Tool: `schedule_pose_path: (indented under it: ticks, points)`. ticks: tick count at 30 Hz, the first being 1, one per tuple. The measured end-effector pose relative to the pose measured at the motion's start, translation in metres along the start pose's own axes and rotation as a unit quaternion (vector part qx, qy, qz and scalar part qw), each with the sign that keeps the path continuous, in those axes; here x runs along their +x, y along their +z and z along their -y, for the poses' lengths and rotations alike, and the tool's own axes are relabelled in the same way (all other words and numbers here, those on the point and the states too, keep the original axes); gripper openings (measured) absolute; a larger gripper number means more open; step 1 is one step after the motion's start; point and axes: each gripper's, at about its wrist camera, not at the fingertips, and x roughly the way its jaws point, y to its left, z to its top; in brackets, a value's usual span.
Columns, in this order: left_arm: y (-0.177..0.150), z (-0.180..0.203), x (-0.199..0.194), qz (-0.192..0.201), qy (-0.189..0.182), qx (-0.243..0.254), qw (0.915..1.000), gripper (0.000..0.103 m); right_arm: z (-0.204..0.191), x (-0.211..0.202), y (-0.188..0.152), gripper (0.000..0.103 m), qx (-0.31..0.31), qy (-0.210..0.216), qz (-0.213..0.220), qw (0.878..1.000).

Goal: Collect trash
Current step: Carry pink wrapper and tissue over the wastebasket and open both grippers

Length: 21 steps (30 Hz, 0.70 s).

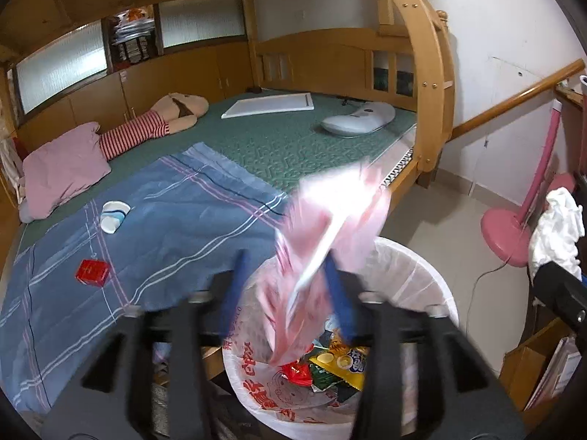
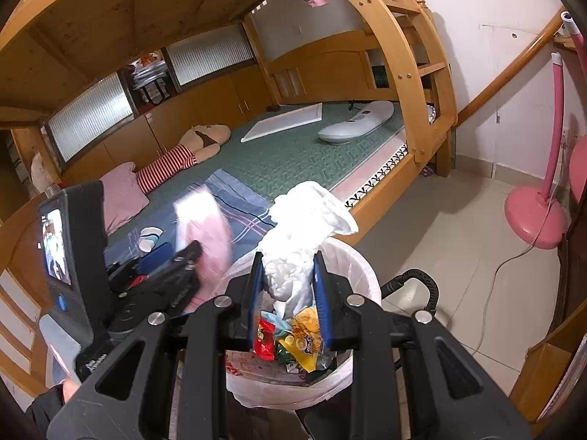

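Note:
A bin lined with a white plastic bag (image 1: 422,271) (image 2: 361,260) stands on the floor beside the bed, with snack wrappers (image 1: 330,366) (image 2: 293,341) inside. My left gripper (image 1: 286,286) (image 2: 183,256) hangs over the bin's left rim, jaws apart. A blurred pink wrapper (image 1: 330,227) (image 2: 207,234) sits loose between them, leaning on the right finger. Over the bin my right gripper (image 2: 288,271) is shut on a crumpled white tissue (image 2: 304,227) (image 1: 557,227). On the blue sheet lie a small red box (image 1: 92,272) and a white and blue cup (image 1: 113,215) (image 2: 149,238).
The wooden bunk bed frame (image 1: 429,110) borders the bin on the left and behind. A pink fan stand (image 1: 510,234) (image 2: 535,220) with a cable stands on the tiled floor to the right. A cardboard box (image 1: 532,370) sits at the right. A pink pillow (image 1: 66,172) and a striped plush doll (image 1: 146,128) lie on the bed.

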Motion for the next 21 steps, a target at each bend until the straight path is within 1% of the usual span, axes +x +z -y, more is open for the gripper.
schedule_pose_path:
  ticks: [2, 3, 4, 11, 13, 16, 17, 18, 19, 20, 21]
  points:
    - [-0.001, 0.000, 0.004, -0.003, 0.002, -0.001, 1.0000, 0.063, 0.001, 0.003, 0.000, 0.026, 0.002, -0.002, -0.003, 1.000]
    - [-0.001, -0.001, 0.006, -0.005, 0.002, -0.002, 1.0000, 0.072, 0.000, 0.004, 0.001, 0.026, 0.003, -0.003, -0.005, 1.000]
    - [-0.002, -0.001, 0.007, -0.005, 0.004, -0.004, 1.0000, 0.076, 0.000, 0.006, 0.001, 0.026, 0.003, -0.005, -0.007, 1.000]
    - [0.002, -0.015, 0.005, 0.000, 0.009, -0.016, 0.9998, 0.077, -0.004, 0.016, 0.001, 0.026, 0.002, -0.004, -0.017, 1.000]
    - [0.003, -0.020, 0.003, 0.004, 0.013, -0.021, 0.9997, 0.077, -0.005, 0.024, -0.001, 0.026, 0.001, -0.002, -0.026, 1.000]
    - [0.003, -0.031, 0.001, 0.007, 0.020, -0.031, 0.9993, 0.077, -0.009, 0.042, -0.002, 0.030, -0.005, 0.002, -0.049, 0.999]
    - [0.003, -0.034, 0.001, 0.007, 0.022, -0.035, 0.9991, 0.077, -0.012, 0.048, -0.002, 0.038, -0.008, 0.002, -0.057, 0.998]
    - [0.003, -0.037, 0.000, 0.008, 0.024, -0.038, 0.9990, 0.077, -0.015, 0.054, -0.003, 0.053, -0.012, 0.000, -0.065, 0.998]
    - [0.003, -0.041, 0.000, 0.008, 0.026, -0.041, 0.9988, 0.077, -0.017, 0.058, -0.003, 0.062, -0.016, -0.004, -0.068, 0.998]
    - [0.003, -0.044, 0.000, 0.008, 0.028, -0.045, 0.9986, 0.077, -0.019, 0.061, -0.003, 0.076, -0.019, -0.007, -0.069, 0.997]
    - [0.003, -0.047, 0.000, 0.008, 0.028, -0.047, 0.9985, 0.077, -0.020, 0.062, -0.004, 0.078, -0.020, -0.007, -0.065, 0.998]
